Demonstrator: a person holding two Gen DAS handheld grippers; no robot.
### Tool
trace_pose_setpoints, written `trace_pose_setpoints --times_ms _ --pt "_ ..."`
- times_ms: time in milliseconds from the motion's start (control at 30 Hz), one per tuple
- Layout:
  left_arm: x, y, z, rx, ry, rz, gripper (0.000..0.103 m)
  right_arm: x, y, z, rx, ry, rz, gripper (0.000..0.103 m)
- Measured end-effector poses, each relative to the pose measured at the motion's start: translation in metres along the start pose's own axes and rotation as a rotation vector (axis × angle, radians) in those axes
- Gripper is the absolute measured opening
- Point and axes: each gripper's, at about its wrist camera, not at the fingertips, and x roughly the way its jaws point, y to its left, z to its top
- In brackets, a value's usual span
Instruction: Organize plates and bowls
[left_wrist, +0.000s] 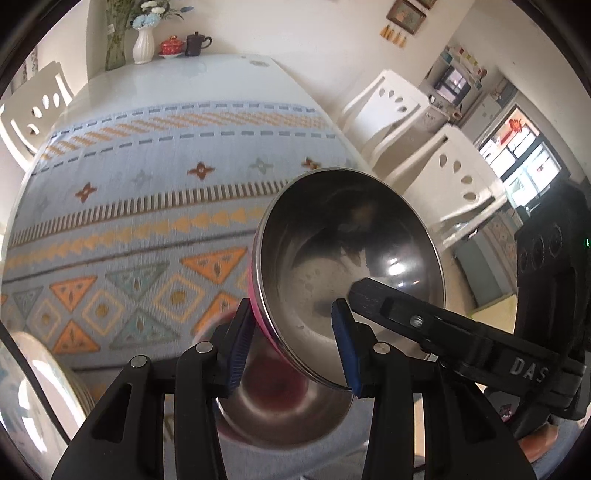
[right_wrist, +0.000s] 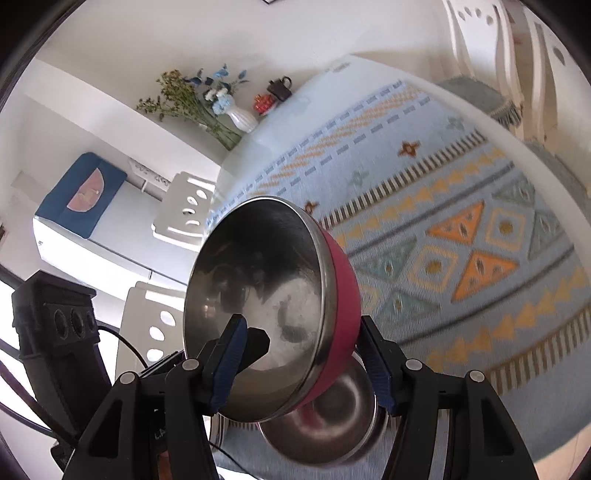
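A steel bowl with a pink outside (left_wrist: 351, 251) hangs tilted above the table, its hollow facing the cameras. My left gripper (left_wrist: 291, 310) is shut on its lower rim, one blue pad on the pink wall and one inside. A finger (left_wrist: 391, 306) of my right gripper reaches into the same bowl from the right. In the right wrist view my right gripper (right_wrist: 301, 325) is shut on the pink bowl (right_wrist: 266, 266), one pad inside and one outside. The left gripper's black fingertip (right_wrist: 260, 341) shows inside it. Under it a second steel bowl (right_wrist: 325, 417) (left_wrist: 280, 406) rests on the cloth.
A blue patterned tablecloth (left_wrist: 147, 221) covers the white table. White plates (left_wrist: 40, 384) show at the lower left edge. A white vase (left_wrist: 143, 44), a red cup (left_wrist: 171, 46) and a dark teapot (left_wrist: 196, 42) stand at the far end. White chairs (left_wrist: 443, 173) line the sides.
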Motion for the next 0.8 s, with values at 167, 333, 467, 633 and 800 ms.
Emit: trace_pose_setpoints --times_ms 167,333,467,633,800 --pt "0.004 0.008 -0.027 -0.02 0.062 -0.007 0.039 0.008 -0.005 -0.025 0.019 0.064 -0.054 0.06" --pt "0.004 0.013 -0.035 -0.029 0.066 -0.014 0.039 0.011 -0.008 -0.037 0.036 0.095 -0.06 0.06" --pt "0.004 0.016 -0.041 -0.036 0.081 -0.007 0.039 0.014 -0.012 -0.043 0.061 0.112 -0.053 0.06" --pt "0.003 0.018 -0.046 -0.045 0.09 -0.002 0.039 0.018 -0.011 -0.048 0.074 0.131 -0.054 0.06" --pt "0.002 0.019 -0.051 -0.051 0.093 0.001 0.039 0.02 -0.009 -0.052 0.073 0.139 -0.053 0.06"
